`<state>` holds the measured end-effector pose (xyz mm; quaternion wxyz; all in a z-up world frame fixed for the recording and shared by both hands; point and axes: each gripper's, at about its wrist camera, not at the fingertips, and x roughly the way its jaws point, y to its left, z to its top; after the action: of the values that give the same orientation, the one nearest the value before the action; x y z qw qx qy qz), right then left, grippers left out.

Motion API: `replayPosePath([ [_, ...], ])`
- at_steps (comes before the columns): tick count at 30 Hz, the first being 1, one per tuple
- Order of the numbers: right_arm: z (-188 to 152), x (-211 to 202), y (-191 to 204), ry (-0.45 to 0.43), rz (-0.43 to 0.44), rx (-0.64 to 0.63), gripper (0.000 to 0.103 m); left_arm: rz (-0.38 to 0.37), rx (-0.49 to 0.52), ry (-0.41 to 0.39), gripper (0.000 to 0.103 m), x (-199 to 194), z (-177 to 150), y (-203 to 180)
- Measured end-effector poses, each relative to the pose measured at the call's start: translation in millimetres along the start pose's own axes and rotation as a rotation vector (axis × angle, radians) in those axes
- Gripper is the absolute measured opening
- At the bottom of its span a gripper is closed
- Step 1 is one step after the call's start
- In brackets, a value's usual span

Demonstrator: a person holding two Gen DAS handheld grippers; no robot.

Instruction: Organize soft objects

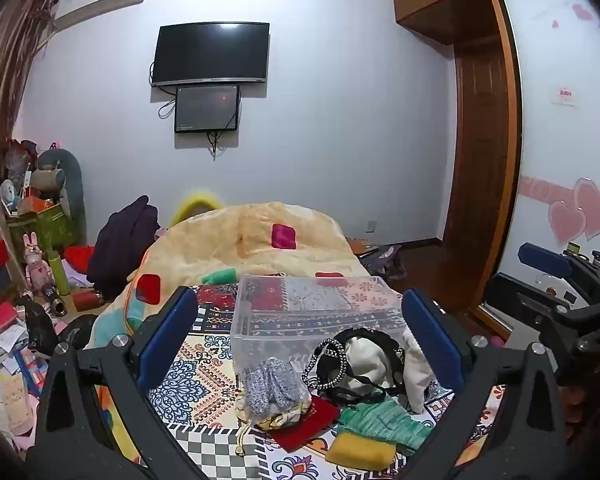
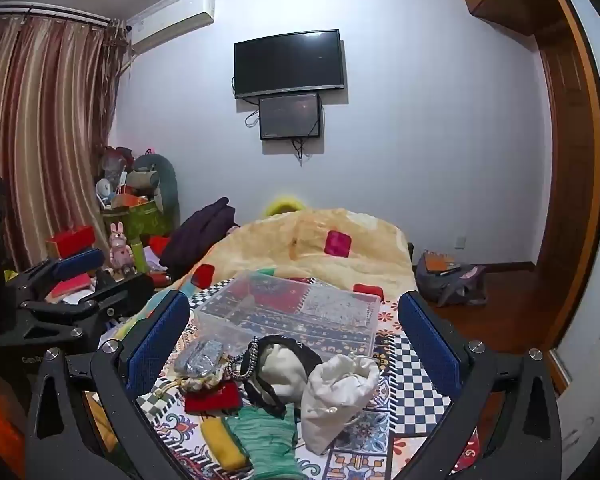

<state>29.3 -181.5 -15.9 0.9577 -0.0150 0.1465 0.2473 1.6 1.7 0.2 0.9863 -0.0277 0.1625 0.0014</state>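
A pile of soft things lies on the patterned bed cover in front of a clear plastic bin. It holds a blue-grey patterned pouch, a red pouch, a green knit piece, a yellow piece, a black bag with cream lining and a white drawstring bag. My left gripper and right gripper are both open and empty above the pile.
A yellow quilt is heaped behind the bin. Clutter, boxes and toys crowd the left of the bed. A wardrobe with sliding door stands right; a backpack lies on the wooden floor. A TV hangs on the far wall.
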Motion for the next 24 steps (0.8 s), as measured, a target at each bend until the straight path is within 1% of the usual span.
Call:
replayPosePath([
  [3, -0.5, -0.2, 1.0, 0.008, -0.003, -0.004, 0.103, -0.005, -0.011, 0.003, 0.103, 5.2, 2.6, 4.7],
  [4, -0.5, -0.6, 1.3, 0.010, -0.005, -0.006, 0.103, 0.005, 0.018, -0.021, 0.103, -1.7, 1.9, -2.1],
  [8, 0.2, -2.8, 2.5, 0.019, -0.003, -0.007, 0.103, 0.005, 0.025, -0.035, 0.103, -4.0, 2.9, -6.4],
  [9, -3.6, -5.6, -4.2, -0.010, 0.006, 0.002, 0.103, -0.001, 0.021, -0.045, 0.103, -8.3, 0.5, -3.3],
  [12, -2.4, -0.9, -6.3, -0.008, 0.008, 0.005, 0.103, -0.003, 0.026, -0.048, 0.103, -8.9, 0.7, -6.0],
  [14, -2.9, -8.0, 1.7, -0.019, -0.002, -0.003, 0.103, -0.006, 0.021, -0.047, 0.103, -9.4, 0.6, -3.3],
  [24, -4.0, -8.5, 1.7, -0.025, -0.002, 0.005, 0.103, -0.014, 0.023, -0.046, 0.103, -11.5, 1.0, -3.4],
])
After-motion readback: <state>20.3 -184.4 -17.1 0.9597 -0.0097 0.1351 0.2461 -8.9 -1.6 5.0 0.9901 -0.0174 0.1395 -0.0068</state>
